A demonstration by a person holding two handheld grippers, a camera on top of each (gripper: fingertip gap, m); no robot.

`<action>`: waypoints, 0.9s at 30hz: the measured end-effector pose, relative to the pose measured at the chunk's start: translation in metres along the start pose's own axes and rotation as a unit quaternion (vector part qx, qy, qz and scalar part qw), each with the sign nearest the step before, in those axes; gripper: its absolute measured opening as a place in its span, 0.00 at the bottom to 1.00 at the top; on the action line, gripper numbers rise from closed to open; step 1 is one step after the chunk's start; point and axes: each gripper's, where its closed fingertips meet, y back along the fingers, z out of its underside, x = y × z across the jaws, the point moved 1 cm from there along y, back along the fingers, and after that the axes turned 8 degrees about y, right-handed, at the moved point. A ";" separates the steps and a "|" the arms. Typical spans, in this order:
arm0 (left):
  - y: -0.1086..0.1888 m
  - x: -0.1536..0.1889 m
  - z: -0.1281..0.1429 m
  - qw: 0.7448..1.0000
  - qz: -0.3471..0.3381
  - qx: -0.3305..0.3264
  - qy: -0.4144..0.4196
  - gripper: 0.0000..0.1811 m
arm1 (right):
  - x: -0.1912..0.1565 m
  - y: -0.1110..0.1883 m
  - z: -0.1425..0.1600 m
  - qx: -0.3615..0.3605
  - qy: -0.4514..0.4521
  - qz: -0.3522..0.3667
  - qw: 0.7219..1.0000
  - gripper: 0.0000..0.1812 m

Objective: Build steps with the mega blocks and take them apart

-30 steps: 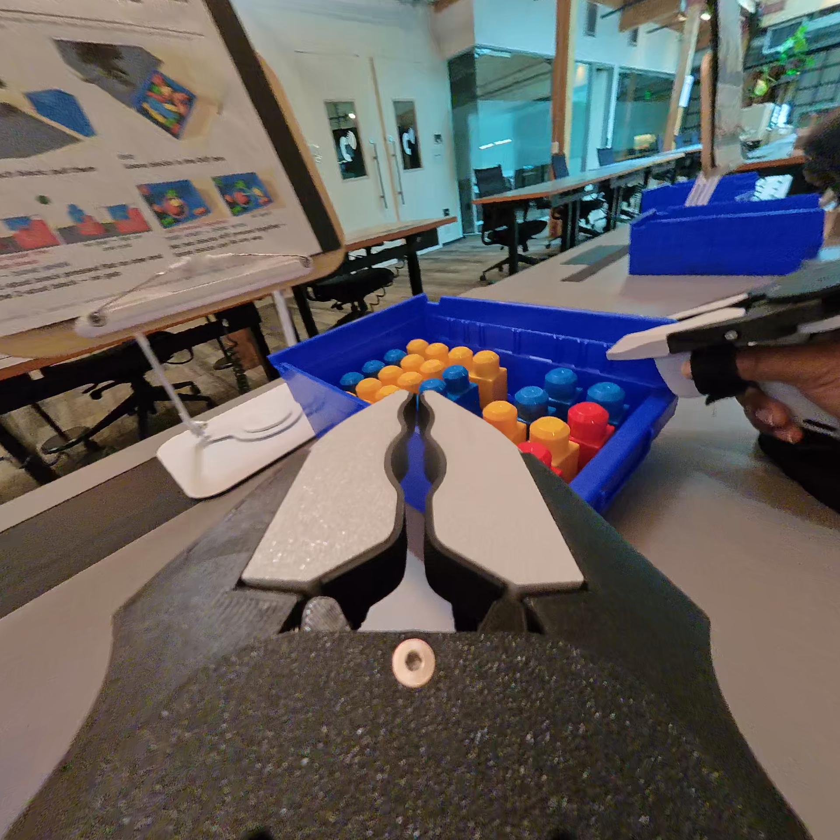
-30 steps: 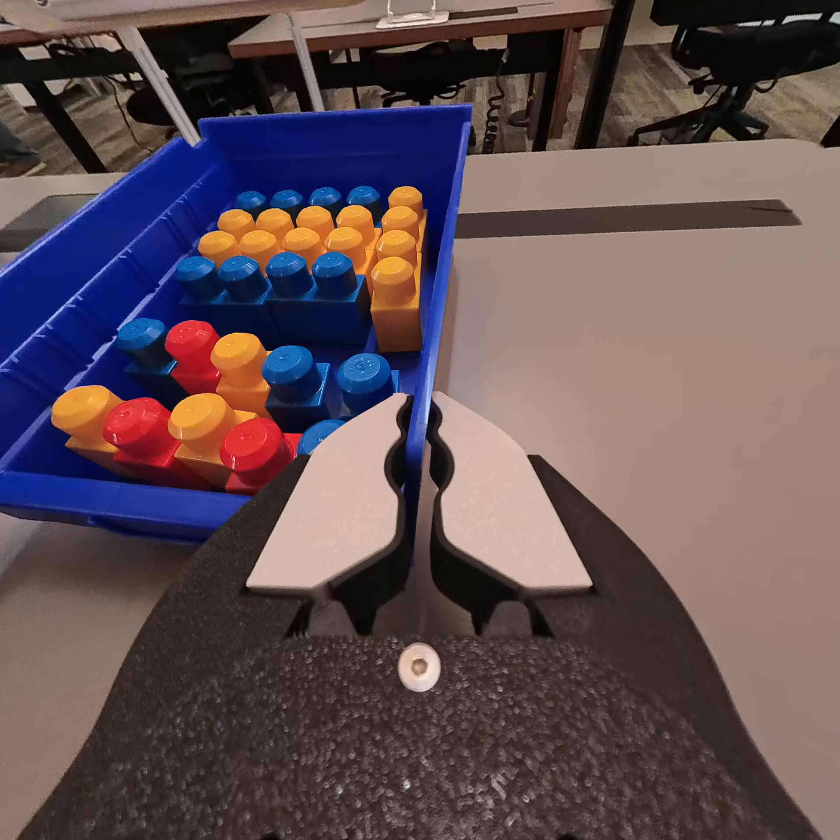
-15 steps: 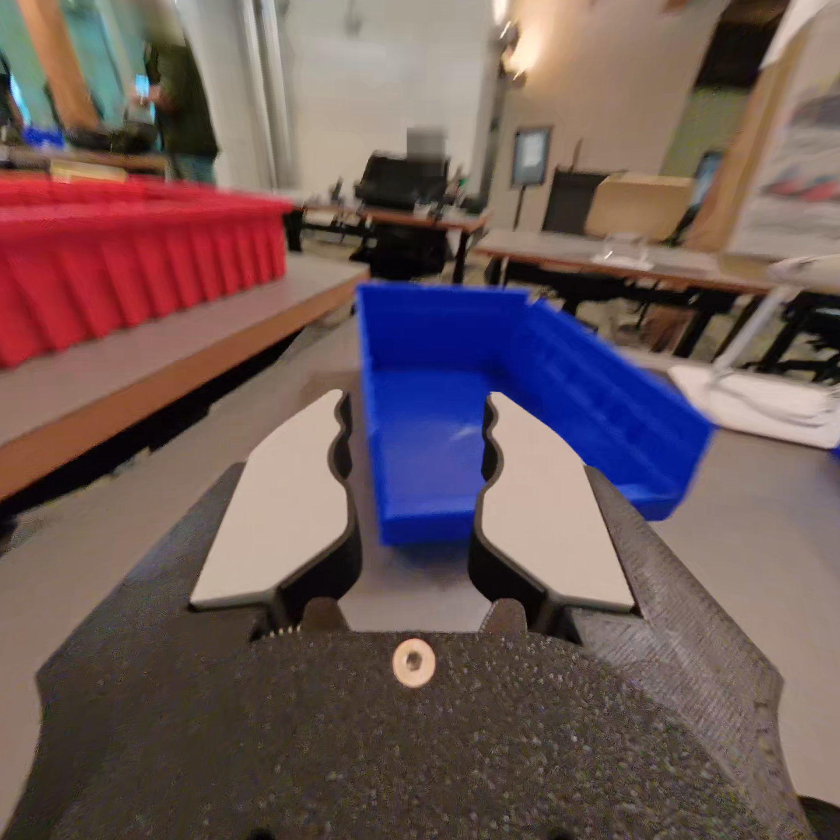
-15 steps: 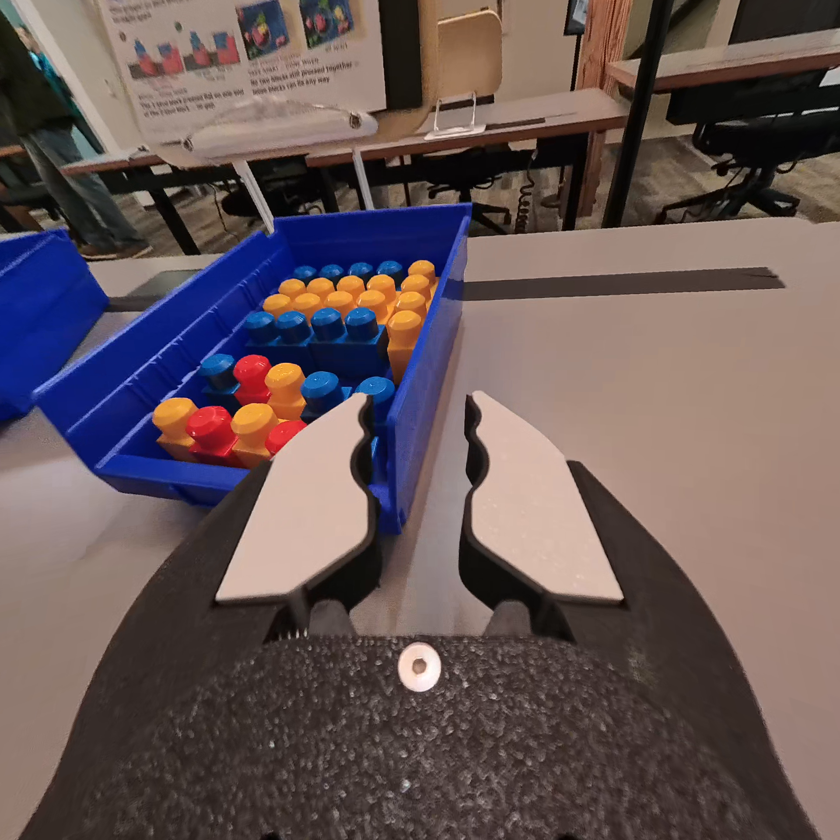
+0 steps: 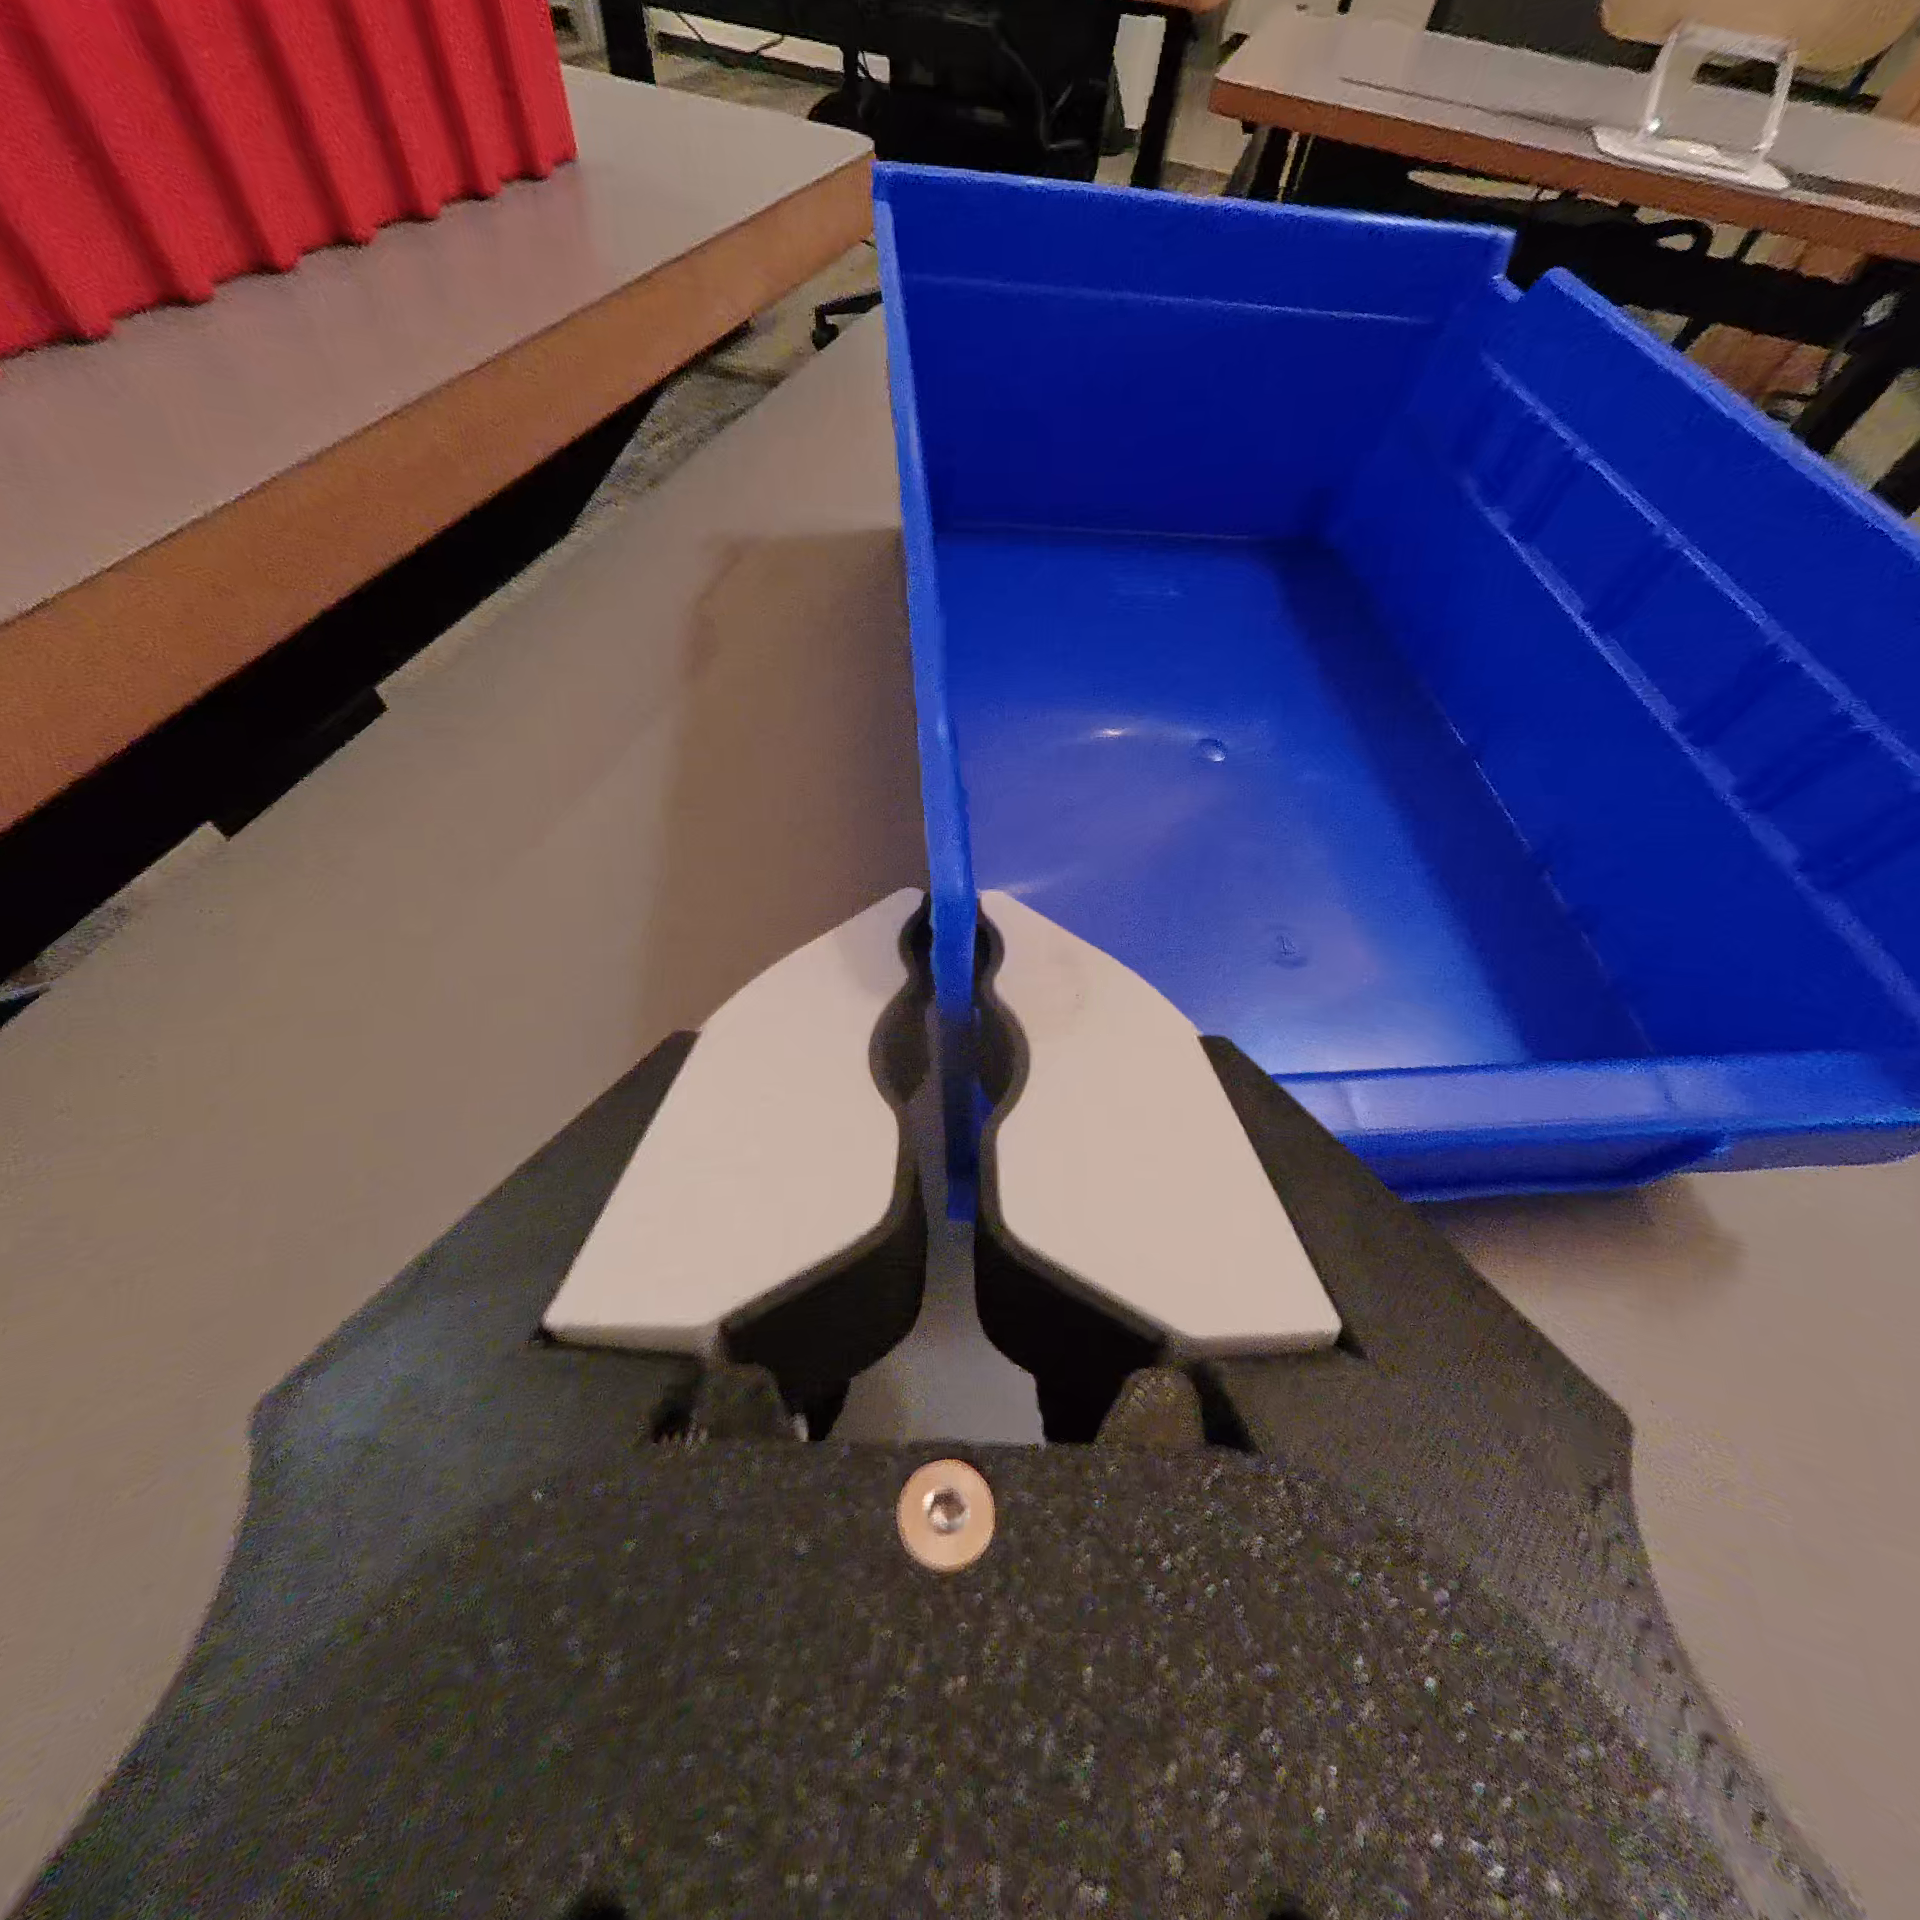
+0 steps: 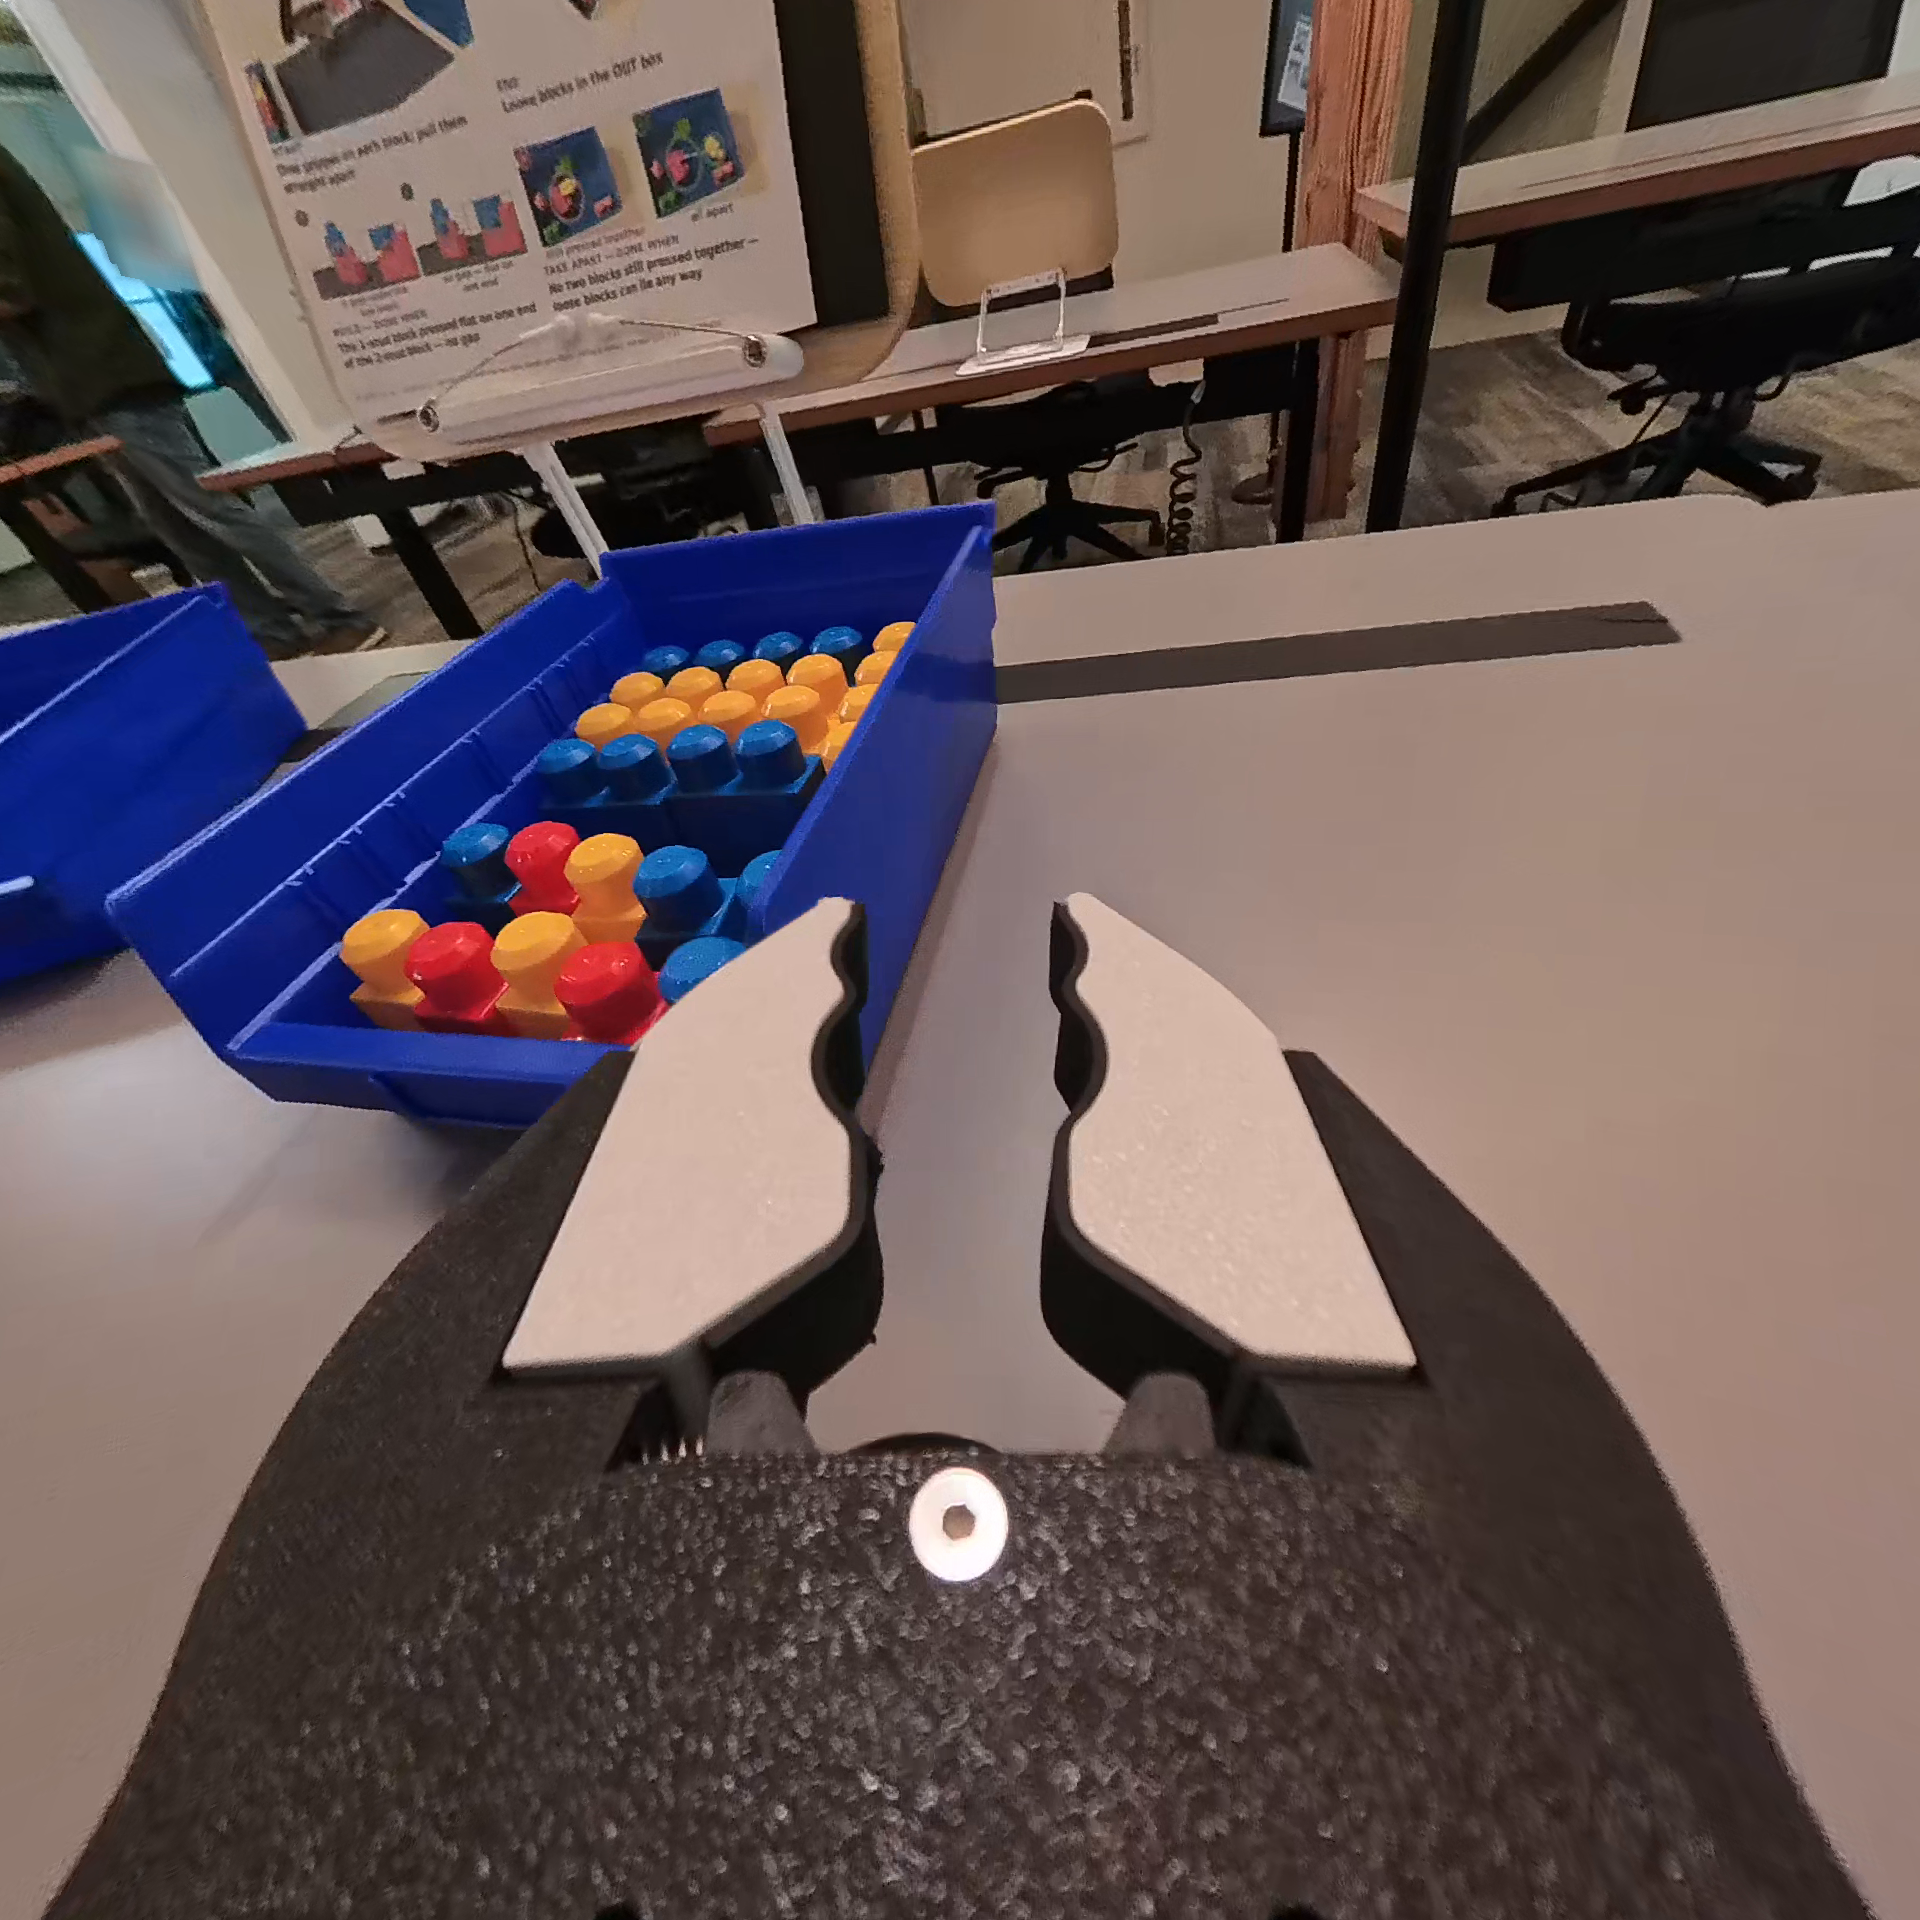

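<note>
In the left wrist view, my left gripper (image 5: 951, 914) is shut on the left side wall of an empty blue bin (image 5: 1143, 395) near its front corner, with both pads pressed against the thin wall. The bin stands on the grey table (image 5: 468, 935). In the right wrist view, a second blue bin (image 6: 894, 790) holds several blue, orange and red mega blocks (image 6: 686, 727), all standing upright. My right gripper (image 6: 956, 914) is open and empty, just right of that bin's right wall. Its fingers touch nothing. The empty bin also shows at the left edge of the right wrist view (image 6: 114, 727).
A red pleated cover (image 5: 208, 135) lies on a neighbouring table (image 5: 416, 343) to the left. An instruction board on a white stand (image 6: 540, 208) rises behind the block bin. A black strip (image 6: 1330, 649) crosses the table at right. A person (image 6: 104, 416) stands far left, and office chairs stand beyond. Some 65 cm of space lies between my two pairs of fingers. Between my left fingertips and the red pleated cover (image 5: 208, 135) there is roughly 30 cm.
My left gripper swung away from the block bin to the empty bin, opened, then closed on its left wall. My right gripper let go of the block bin's right wall, opened and drew back.
</note>
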 end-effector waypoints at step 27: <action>0.169 0.141 -0.027 0.968 0.199 0.147 0.031 0.03 | -0.221 0.034 -0.016 0.073 0.068 -0.225 0.969 0.34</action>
